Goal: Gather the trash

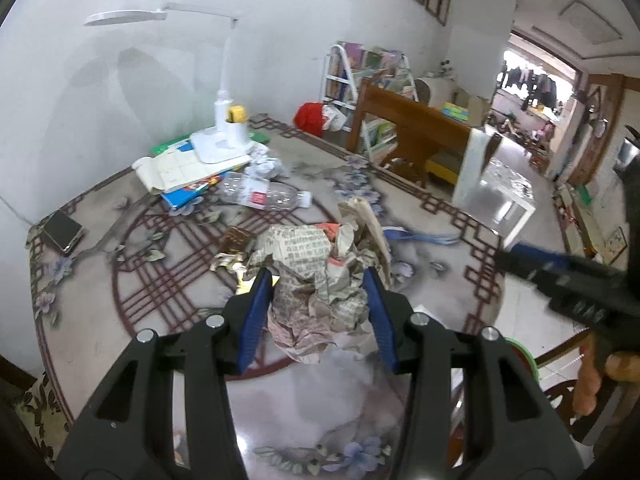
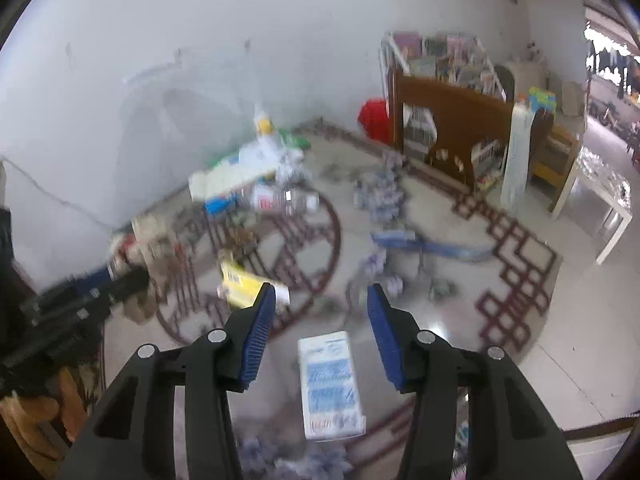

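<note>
Between my left gripper's spread fingers sits the crumpled newspaper on the table, apparently not yet pinched. My right gripper, also spread and empty, hovers over a white packet, long axis running away from me. Left is nearer the newspaper.

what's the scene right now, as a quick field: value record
surface: table with patterned cover
left gripper: jaws around crumpled newspaper, whether clamped unclear
right gripper: open, empty, above white packet
other trash: plastic bottle, blue strip, yellow wrapper
not trash: lamp, books
</note>
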`<state>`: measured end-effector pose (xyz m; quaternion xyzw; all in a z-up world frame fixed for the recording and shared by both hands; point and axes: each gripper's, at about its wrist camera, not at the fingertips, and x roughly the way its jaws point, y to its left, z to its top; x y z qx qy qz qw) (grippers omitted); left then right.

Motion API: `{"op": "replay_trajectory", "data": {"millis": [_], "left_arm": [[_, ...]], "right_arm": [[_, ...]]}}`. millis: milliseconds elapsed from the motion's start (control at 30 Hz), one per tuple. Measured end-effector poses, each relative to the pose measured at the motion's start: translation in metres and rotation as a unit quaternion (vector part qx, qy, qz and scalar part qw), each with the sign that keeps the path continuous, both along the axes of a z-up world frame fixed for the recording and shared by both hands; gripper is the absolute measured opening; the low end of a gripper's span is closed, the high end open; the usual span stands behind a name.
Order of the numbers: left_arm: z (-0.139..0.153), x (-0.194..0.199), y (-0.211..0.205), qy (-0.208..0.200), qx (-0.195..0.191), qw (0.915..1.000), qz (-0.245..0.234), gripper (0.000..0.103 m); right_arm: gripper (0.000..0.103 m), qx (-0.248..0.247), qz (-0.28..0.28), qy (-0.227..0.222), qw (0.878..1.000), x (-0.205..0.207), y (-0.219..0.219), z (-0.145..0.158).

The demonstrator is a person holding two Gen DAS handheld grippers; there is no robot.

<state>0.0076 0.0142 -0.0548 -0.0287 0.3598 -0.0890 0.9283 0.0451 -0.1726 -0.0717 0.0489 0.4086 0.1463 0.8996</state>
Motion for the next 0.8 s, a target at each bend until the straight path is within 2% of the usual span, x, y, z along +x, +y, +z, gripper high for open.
{"op": "replay_trajectory", "data": {"millis": [67,133,300,433,633,800], "left_arm": [[-0.001,-0.004,-0.002,0.001,-0.002,1.0,-0.003,0.046],[-0.002,-0.008,-0.003,0.003,-0.004,1.0,-0.005,0.046],[-0.006,-0.017,0.002,0.008,-0.005,1.0,0.003,0.046],[-0.003,-0.018,0.005,0.004,-0.002,1.0,0.008,0.046],[0.001,-0.019,0.008,-0.002,0.0,0.9999,0.013,0.046],[-0.002,-0.018,0.013,0.001,-0.003,0.9998,0.021,0.046]], "right_arm": [[0.051,-0.009,0.008,0.028,1.0,-0.002,-0.001,-0.014],[0.061,-0.038,0.014,0.069,0.997,-0.006,-0.001,-0.038],[0.066,-0.058,0.024,0.133,0.989,-0.019,0.005,-0.09],[0.073,-0.091,0.039,0.151,0.984,-0.018,0.02,-0.12],[0.073,-0.145,0.053,0.164,0.974,-0.004,0.036,-0.151],[0.071,-0.168,0.06,0.172,0.969,0.005,0.042,-0.161]]}}
